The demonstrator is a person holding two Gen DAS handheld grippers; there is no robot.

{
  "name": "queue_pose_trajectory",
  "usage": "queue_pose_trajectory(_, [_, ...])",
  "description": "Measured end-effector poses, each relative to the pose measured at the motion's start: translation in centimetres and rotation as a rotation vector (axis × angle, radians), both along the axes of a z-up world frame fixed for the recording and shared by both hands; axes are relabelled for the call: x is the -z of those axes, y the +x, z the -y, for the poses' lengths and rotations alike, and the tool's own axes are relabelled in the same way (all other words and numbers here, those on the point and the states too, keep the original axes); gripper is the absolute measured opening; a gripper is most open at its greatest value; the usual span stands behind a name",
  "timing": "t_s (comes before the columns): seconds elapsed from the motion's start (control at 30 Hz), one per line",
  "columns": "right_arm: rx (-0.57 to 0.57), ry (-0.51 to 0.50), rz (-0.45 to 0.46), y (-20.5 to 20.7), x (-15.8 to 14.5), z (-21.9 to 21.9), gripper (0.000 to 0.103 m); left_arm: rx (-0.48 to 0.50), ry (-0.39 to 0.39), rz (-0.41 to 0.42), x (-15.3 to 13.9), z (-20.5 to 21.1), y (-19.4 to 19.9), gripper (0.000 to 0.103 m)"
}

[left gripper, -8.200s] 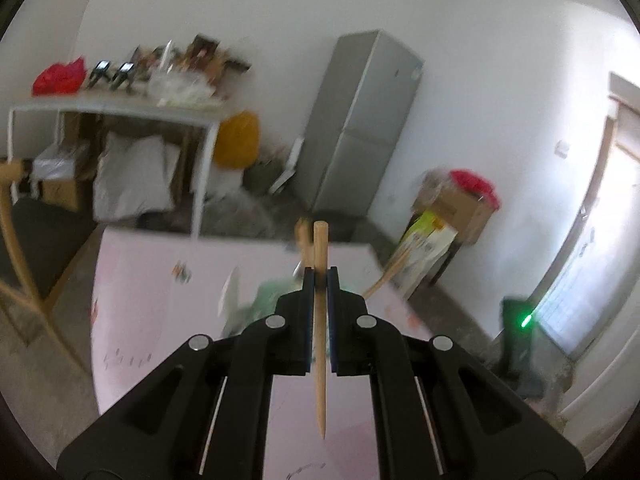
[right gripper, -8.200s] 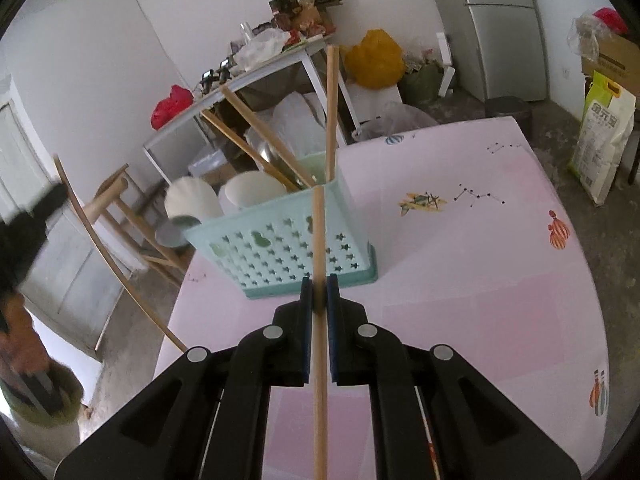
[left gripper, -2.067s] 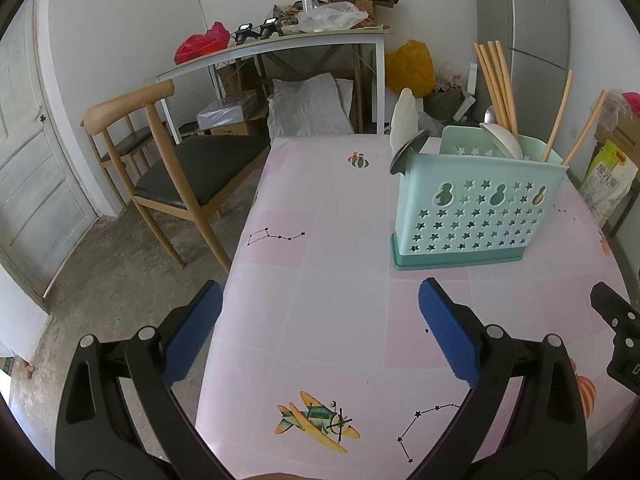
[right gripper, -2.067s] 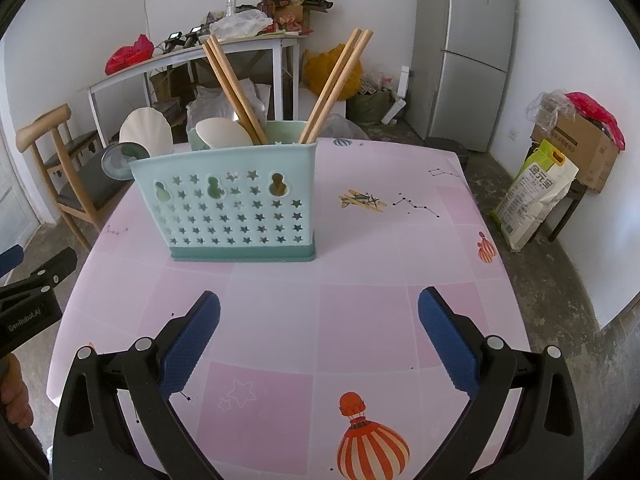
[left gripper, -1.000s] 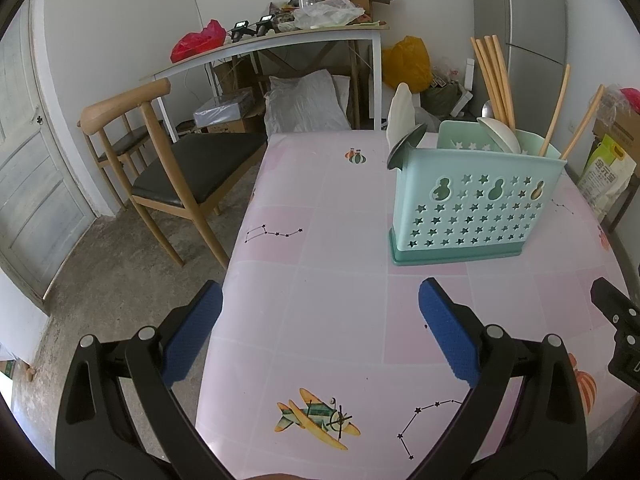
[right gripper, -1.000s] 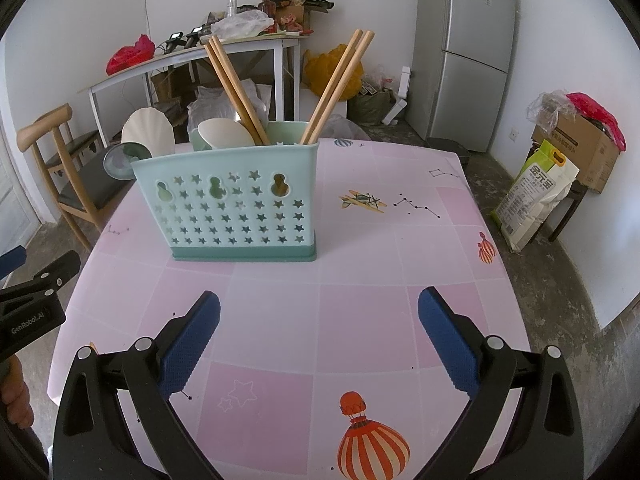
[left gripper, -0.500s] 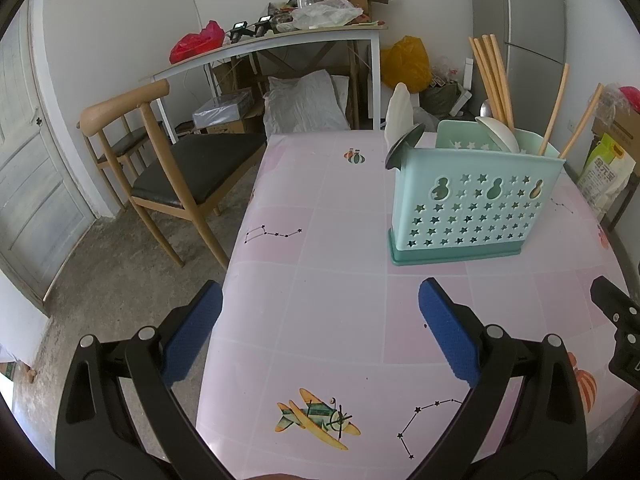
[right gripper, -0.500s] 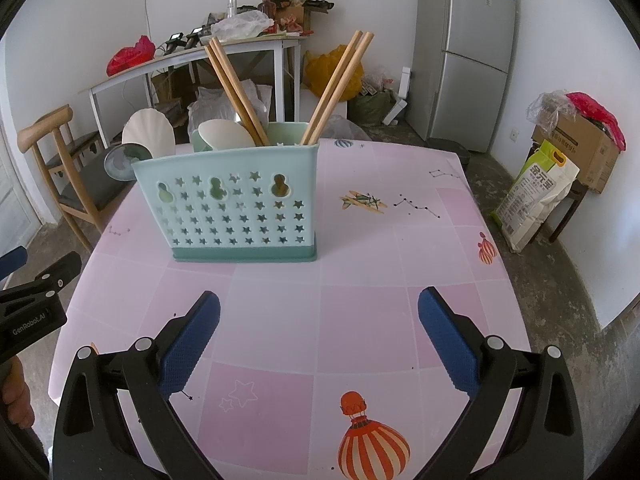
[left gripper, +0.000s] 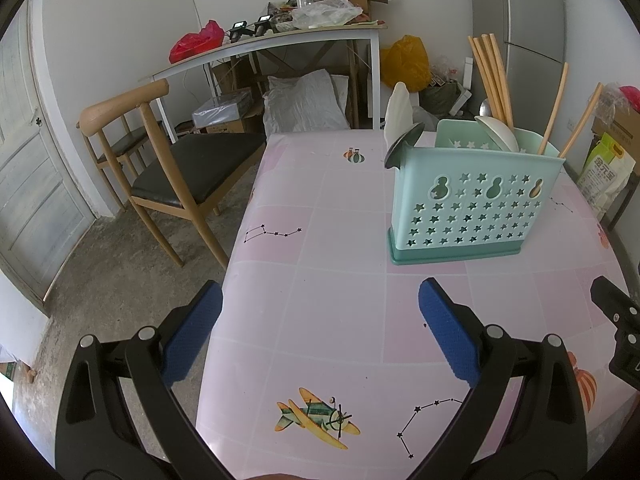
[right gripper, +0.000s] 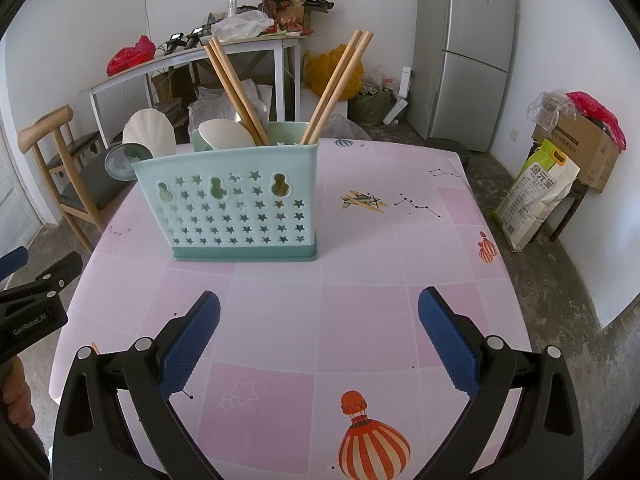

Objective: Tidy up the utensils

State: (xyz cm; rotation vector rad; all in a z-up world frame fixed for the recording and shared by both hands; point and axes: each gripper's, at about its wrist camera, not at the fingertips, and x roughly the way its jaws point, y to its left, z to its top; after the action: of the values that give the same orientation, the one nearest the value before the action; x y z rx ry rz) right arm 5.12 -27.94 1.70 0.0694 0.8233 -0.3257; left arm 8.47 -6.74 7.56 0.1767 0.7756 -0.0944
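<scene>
The left gripper (left gripper: 320, 332) hovers above the near edge of the pink patterned tablecloth (left gripper: 340, 300), its blue-padded jaws spread wide with nothing between them; the right gripper (right gripper: 319, 334) hangs likewise over the same cloth, jaws wide apart and empty. The mint-green perforated plastic utensil caddy (right gripper: 240, 208) stands upright on the table, ahead of both grippers and well apart from them; two bundles of light wooden chopsticks (right gripper: 236, 84) lean out of it in opposite directions; white ceramic spoons (right gripper: 224, 133) rest in its left compartments. A wooden chair with a dark seat (left gripper: 168, 168) stands beside the table; a grey refrigerator (right gripper: 464, 52) stands against the far wall.
</scene>
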Motion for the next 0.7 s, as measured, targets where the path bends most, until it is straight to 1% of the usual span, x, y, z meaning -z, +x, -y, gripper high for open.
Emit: queue_pose_trajectory(0.7, [0.000,0.002,-0.001,0.13,0.08,-0.09,0.096,0.002,0.002,-0.003,0.09,0.19,-0.03,0.095])
